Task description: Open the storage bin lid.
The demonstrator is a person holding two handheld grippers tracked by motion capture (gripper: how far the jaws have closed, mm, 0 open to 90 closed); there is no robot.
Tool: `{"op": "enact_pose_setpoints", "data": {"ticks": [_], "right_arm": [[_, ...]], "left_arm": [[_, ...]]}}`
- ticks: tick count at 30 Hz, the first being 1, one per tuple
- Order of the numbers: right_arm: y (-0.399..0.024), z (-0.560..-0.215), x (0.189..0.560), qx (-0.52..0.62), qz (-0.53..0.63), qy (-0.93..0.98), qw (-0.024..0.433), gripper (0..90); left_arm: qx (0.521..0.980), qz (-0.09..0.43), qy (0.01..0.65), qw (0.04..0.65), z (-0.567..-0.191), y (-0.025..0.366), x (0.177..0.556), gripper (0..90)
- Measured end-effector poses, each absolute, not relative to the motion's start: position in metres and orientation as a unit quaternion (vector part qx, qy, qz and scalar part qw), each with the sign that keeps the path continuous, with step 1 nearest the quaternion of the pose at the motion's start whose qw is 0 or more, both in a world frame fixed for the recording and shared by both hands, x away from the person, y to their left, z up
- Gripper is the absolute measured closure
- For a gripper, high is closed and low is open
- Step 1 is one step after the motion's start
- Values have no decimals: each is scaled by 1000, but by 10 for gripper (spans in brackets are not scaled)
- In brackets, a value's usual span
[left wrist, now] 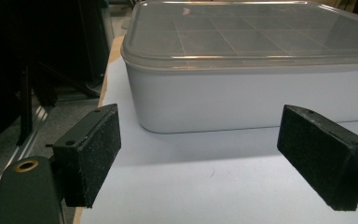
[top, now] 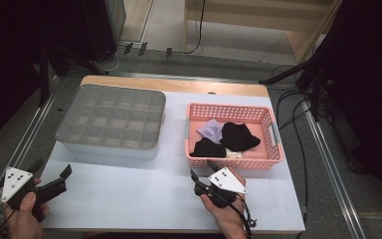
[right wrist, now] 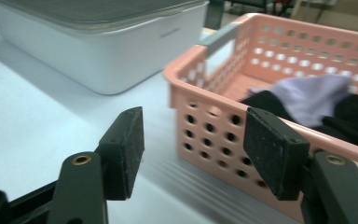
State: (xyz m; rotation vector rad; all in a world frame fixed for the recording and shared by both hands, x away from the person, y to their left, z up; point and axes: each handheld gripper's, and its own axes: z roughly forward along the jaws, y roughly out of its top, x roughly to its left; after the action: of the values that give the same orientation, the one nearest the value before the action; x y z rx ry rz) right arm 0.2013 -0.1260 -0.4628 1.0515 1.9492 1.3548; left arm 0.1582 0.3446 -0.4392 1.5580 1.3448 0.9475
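A pink perforated basket (top: 273,154) stands on the right half of the white table, with black cloth pieces (top: 238,136) and a lavender one (top: 211,130) inside. A white compartment box with a clear lid (top: 112,122) stands on the left half. My right gripper (top: 202,171) is open just short of the basket's near left corner (right wrist: 200,116), nothing between its jaws. My left gripper (top: 52,169) is open at the table's near left corner, aimed at the box (left wrist: 251,88), with a wide empty gap between its pads (left wrist: 95,154).
The table's wooden far edge (top: 174,83) lies behind the box and basket. Cables (top: 291,124) trail on the floor to the right, and dark stands (top: 45,64) rise at the left. Bare tabletop (top: 139,194) spreads between the two hands.
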Motion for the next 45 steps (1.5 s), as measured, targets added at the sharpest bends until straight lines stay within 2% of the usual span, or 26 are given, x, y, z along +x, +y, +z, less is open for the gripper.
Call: {"op": "enact_pose_setpoints", "data": {"ticks": [2, 16, 29, 34, 37, 41, 45], "right_arm": [[-114, -464, 206, 377, 513, 727, 259, 421], [-74, -464, 216, 347, 513, 743, 255, 465], [-27, -450, 232, 380, 533, 716, 241, 400], [0, -444, 244, 410, 539, 700, 226, 360], [6, -442, 251, 429, 540, 690, 220, 331], [12, -438, 263, 451, 540, 680, 207, 314], [18, -437, 276, 466, 535, 677, 193, 297]], "left_arm": [[621, 379, 538, 426, -438, 346, 157, 146], [633, 376, 528, 423, -425, 349, 172, 144], [632, 377, 522, 430, -420, 373, 199, 120], [639, 353, 527, 435, -422, 383, 219, 141], [652, 324, 521, 445, -422, 385, 237, 142], [657, 311, 517, 451, -421, 387, 252, 143], [653, 280, 532, 461, -425, 391, 272, 148]]}}
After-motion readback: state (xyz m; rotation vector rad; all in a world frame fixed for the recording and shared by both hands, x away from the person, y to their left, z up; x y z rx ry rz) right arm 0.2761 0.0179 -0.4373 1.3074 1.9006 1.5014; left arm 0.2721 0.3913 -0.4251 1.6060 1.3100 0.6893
